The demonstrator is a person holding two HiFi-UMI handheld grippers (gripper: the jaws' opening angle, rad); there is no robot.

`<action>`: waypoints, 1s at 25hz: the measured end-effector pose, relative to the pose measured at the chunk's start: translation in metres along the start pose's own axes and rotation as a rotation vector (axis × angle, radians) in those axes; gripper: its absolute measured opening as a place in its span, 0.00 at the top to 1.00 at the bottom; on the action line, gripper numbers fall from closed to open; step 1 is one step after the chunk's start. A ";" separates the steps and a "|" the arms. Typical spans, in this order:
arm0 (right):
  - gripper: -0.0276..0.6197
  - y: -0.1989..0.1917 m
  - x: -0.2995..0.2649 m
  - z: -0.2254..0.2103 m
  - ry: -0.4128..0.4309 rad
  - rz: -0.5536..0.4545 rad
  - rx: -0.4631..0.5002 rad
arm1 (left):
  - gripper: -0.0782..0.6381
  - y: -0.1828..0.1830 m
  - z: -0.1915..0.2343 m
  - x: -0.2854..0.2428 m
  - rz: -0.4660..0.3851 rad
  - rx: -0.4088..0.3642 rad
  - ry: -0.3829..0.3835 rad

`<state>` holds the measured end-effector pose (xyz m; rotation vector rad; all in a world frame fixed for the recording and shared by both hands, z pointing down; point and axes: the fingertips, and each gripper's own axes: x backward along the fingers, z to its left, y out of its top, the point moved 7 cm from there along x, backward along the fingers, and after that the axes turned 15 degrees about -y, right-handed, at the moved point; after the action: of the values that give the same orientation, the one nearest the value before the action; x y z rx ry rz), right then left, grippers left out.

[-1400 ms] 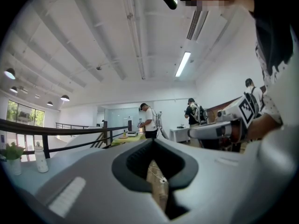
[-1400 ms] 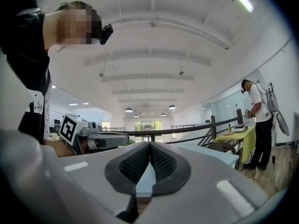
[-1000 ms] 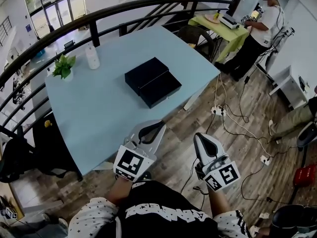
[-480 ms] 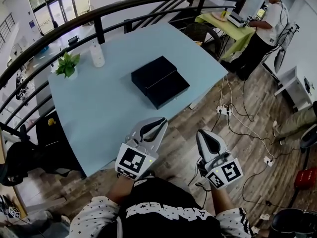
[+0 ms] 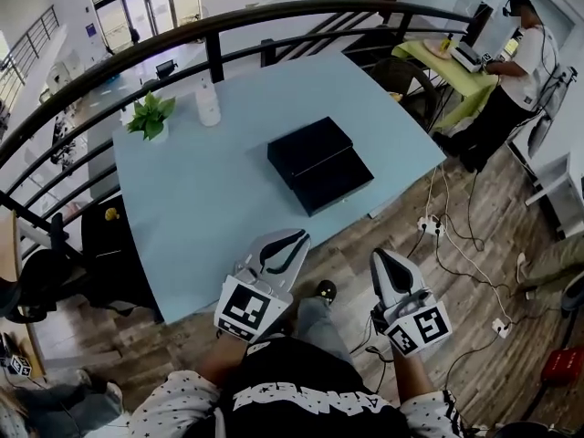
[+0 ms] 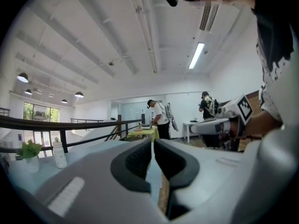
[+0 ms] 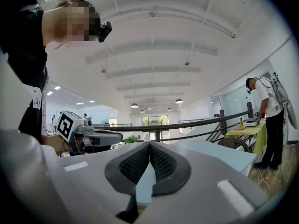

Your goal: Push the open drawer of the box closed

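Left gripper (image 5: pixel 302 235) and right gripper (image 5: pixel 379 255) both pinched closed, empty.
Black box (image 5: pixel 319 164) lies on the tabletop (image 5: pixel 210 199) near its right edge, drawer out.

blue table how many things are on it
3: a plant and a bottle side by side near the far left edge, and a black box nearer the right edge. None seems hidden.

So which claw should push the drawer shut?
Probably the right claw. The drawer sticks out of the box toward that side, so the right one is roughly lined up with its front. The left claw is off to one side of it. Both are shut and empty.
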<state>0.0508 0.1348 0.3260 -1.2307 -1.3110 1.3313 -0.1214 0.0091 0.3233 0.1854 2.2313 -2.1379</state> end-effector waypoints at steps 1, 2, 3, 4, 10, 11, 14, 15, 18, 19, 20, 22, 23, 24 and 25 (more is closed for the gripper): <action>0.97 0.001 -0.006 -0.002 0.012 -0.001 -0.005 | 0.89 0.002 0.003 -0.002 0.004 -0.002 0.010; 0.97 0.003 -0.010 -0.003 0.025 -0.003 -0.010 | 0.89 0.003 0.005 -0.004 0.009 -0.004 0.019; 0.97 0.004 -0.014 -0.004 0.038 -0.008 -0.013 | 0.89 0.005 0.007 -0.006 0.014 -0.007 0.026; 0.97 0.005 -0.017 -0.006 0.047 -0.012 -0.013 | 0.89 0.005 0.008 -0.009 0.020 -0.009 0.031; 0.96 0.002 -0.041 -0.032 0.064 -0.016 -0.014 | 0.89 -0.003 0.022 -0.044 0.039 0.008 0.043; 0.96 0.000 -0.044 -0.041 0.055 -0.013 -0.009 | 0.89 -0.004 0.022 -0.054 0.043 0.008 0.033; 0.96 -0.006 -0.050 -0.064 0.028 -0.002 -0.019 | 0.89 -0.007 0.025 -0.082 0.041 0.012 0.009; 0.96 -0.007 -0.051 -0.070 0.023 -0.001 -0.019 | 0.89 -0.009 0.027 -0.091 0.043 0.013 0.000; 0.96 -0.012 -0.060 -0.092 0.002 0.015 -0.006 | 0.89 -0.014 0.036 -0.121 0.045 0.019 -0.022; 0.96 -0.013 -0.063 -0.100 -0.004 0.019 -0.007 | 0.89 -0.015 0.039 -0.129 0.044 0.022 -0.027; 0.96 -0.014 -0.066 -0.106 -0.009 0.021 -0.009 | 0.89 -0.016 0.041 -0.137 0.043 0.026 -0.032; 0.96 -0.018 -0.073 -0.118 -0.012 0.028 0.001 | 0.89 -0.018 0.046 -0.151 0.045 0.035 -0.037; 0.96 -0.020 -0.077 -0.124 -0.009 0.032 0.010 | 0.89 -0.020 0.049 -0.157 0.047 0.038 -0.037; 0.96 -0.022 -0.081 -0.129 -0.006 0.036 0.016 | 0.89 -0.021 0.053 -0.163 0.048 0.038 -0.035; 0.96 -0.023 -0.086 -0.134 -0.005 0.041 0.016 | 0.89 -0.022 0.057 -0.170 0.049 0.039 -0.031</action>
<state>0.1934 0.0687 0.3605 -1.2505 -1.2816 1.3722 0.0413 -0.0579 0.3623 0.2046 2.1477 -2.1452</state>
